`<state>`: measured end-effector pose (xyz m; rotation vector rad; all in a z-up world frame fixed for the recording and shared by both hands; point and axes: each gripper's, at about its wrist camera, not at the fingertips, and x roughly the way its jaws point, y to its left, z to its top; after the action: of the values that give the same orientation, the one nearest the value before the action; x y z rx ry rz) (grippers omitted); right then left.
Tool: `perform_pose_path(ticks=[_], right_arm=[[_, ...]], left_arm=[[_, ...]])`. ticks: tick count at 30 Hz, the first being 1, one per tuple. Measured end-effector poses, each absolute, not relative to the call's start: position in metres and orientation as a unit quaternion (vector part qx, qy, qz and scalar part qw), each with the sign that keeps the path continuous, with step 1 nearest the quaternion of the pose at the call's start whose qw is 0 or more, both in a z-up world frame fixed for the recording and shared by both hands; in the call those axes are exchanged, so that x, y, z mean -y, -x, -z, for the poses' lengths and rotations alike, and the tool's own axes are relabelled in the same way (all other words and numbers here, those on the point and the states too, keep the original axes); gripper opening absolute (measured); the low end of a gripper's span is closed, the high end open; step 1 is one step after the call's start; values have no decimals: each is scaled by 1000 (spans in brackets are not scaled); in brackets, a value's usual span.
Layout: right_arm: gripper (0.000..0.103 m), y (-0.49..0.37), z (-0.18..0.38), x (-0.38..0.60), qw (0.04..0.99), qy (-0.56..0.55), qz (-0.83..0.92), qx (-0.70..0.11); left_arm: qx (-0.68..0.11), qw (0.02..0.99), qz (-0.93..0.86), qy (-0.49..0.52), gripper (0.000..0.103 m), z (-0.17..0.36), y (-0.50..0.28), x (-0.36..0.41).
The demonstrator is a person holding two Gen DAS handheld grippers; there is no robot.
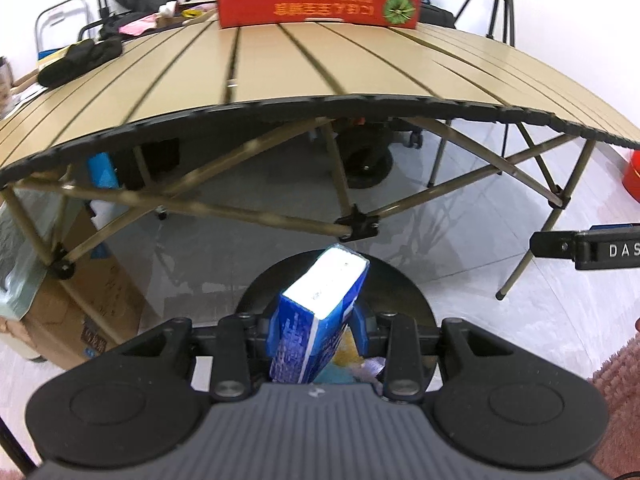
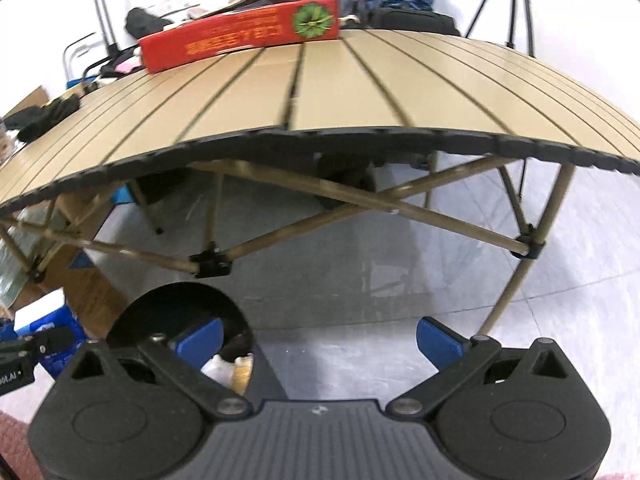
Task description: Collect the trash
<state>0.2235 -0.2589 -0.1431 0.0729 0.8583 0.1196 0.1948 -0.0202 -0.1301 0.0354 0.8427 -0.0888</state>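
1. Your left gripper [image 1: 318, 336] has its fingers clenched on a blue box [image 1: 320, 316], which sticks up tilted between the blue pads.
2. The box hangs over a round black bin [image 1: 404, 292] on the floor, just in front of the surface [image 1: 280, 64]; the bin's opening lies right under the box.
3. Inside the bin you can see yellow and pale scraps [image 1: 348, 360] below the fingers; what they are is too small to tell.
4. Your right gripper [image 2: 320, 340] has its fingers released, spread wide with nothing between them, over the grey floor [image 2: 360, 280].
5. From the right wrist view the bin [image 2: 180, 304] sits to the left, partly behind the left finger [image 2: 198, 340].
6. A long red box [image 1: 318, 4] lies on the far edge of the slatted surface, well apart from both grippers.
7. A black pouch [image 1: 80, 60] rests on the surface's left end.
8. A cardboard carton [image 1: 80, 300] stands on the floor, left of the bin.
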Motion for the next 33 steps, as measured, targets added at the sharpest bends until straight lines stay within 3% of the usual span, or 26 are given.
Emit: perform_pose_path(ticks=[16, 17, 19, 21, 22, 33], right_arm=[[103, -236, 156, 268, 904, -50, -60, -420], [103, -236, 155, 267, 904, -49, -62, -420], [103, -236, 155, 266, 905, -47, -64, -419], [103, -236, 154, 265, 905, -45, -65, -418], [103, -235, 154, 264, 905, -44, -65, -417], [103, -236, 156, 257, 904, -34, -73, -419]], left_arm=[[-438, 897, 50, -28, 36, 156, -226, 47], [-439, 897, 47, -29, 40, 157, -227, 47], [-441, 896, 42, -26, 59, 158, -227, 46], [-438, 899, 24, -24, 98, 157, -227, 43], [-435, 900, 13, -24, 103, 156, -227, 41], [-450, 893, -3, -19, 103, 161, -232, 33]])
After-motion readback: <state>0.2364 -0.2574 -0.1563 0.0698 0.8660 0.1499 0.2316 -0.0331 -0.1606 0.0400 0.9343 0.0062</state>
